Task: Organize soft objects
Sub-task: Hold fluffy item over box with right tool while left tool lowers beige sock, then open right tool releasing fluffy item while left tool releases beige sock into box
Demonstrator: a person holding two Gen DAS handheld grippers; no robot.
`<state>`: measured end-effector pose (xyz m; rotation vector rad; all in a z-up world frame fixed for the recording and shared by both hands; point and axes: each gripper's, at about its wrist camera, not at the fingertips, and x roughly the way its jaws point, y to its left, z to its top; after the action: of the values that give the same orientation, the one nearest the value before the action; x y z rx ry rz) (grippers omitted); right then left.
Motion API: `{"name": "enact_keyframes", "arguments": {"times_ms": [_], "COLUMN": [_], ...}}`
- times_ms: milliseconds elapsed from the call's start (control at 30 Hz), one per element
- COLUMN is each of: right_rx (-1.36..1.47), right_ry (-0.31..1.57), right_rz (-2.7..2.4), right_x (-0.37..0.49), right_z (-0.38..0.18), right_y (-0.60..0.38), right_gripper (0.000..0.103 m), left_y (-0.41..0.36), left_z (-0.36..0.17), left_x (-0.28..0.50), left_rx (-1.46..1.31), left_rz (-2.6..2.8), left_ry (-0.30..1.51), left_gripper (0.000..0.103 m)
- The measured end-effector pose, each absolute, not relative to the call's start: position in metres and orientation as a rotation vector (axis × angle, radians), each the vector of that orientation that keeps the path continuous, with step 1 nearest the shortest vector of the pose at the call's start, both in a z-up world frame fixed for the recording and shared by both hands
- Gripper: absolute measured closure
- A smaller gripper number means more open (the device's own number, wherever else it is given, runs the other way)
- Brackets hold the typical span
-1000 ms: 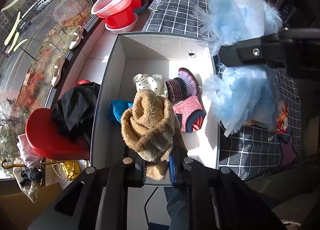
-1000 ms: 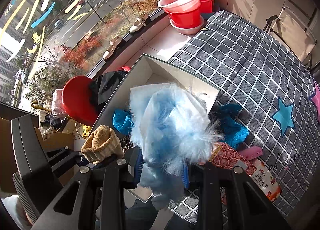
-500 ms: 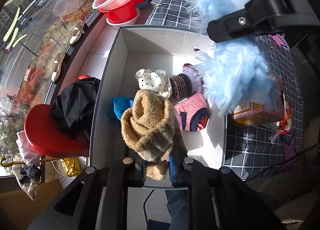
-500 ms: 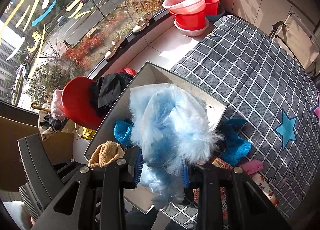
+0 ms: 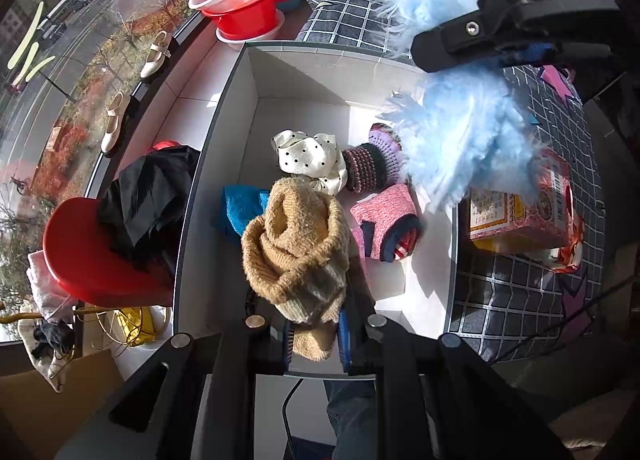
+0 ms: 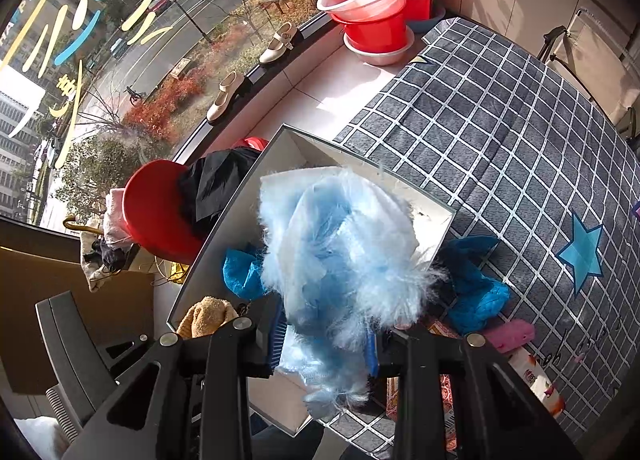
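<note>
Left gripper [image 5: 316, 340] jaws are clamping the tan knit [image 5: 296, 252]; right gripper [image 6: 324, 344] jaws are clamping the blue fluff [image 6: 344, 260]. Advise releasing both inside the box [image 5: 224, 107], toward its bare 12 o'clock end.

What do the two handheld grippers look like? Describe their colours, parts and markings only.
Both are matte black plastic. The left gripper has two angular fingers with blue ribbed pads and round silver bolt heads. The right gripper is the same build: black fingers, blue pads, silver bolts. In the left wrist view its body carries a white letter marking and a hex screw. No sleeves or hands show.
</note>
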<state>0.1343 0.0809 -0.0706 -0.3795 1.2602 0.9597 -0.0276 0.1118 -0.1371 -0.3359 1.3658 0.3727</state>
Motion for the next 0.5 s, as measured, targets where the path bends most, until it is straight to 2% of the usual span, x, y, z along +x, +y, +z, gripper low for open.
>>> {"name": "enact_keyframes", "arguments": {"times_ms": [400, 467, 500], "right_rx": [-0.289, -0.275, -0.269], "right_ry": [1.338, 1.353, 1.357], "right_rz": [0.981, 0.982, 0.983], "right_x": [0.147, 0.149, 0.15], "right_z": [-0.088, -0.092, -0.093], "right_y": [0.08, 0.08, 0.08], "right_gripper": [0.07, 0.07, 0.07], "left_y": [0.119, 0.119, 0.119], "left_z": [-0.148, -0.149, -0.15], "left_x": [-0.029, -0.028, -0.028], "left_rx": [-0.389, -0.392, -0.39], "left_rz": [0.399, 0.402, 0.406], "left_ry": [1.376, 1.377, 1.379], "left_gripper": [0.082, 0.078, 0.07]}}
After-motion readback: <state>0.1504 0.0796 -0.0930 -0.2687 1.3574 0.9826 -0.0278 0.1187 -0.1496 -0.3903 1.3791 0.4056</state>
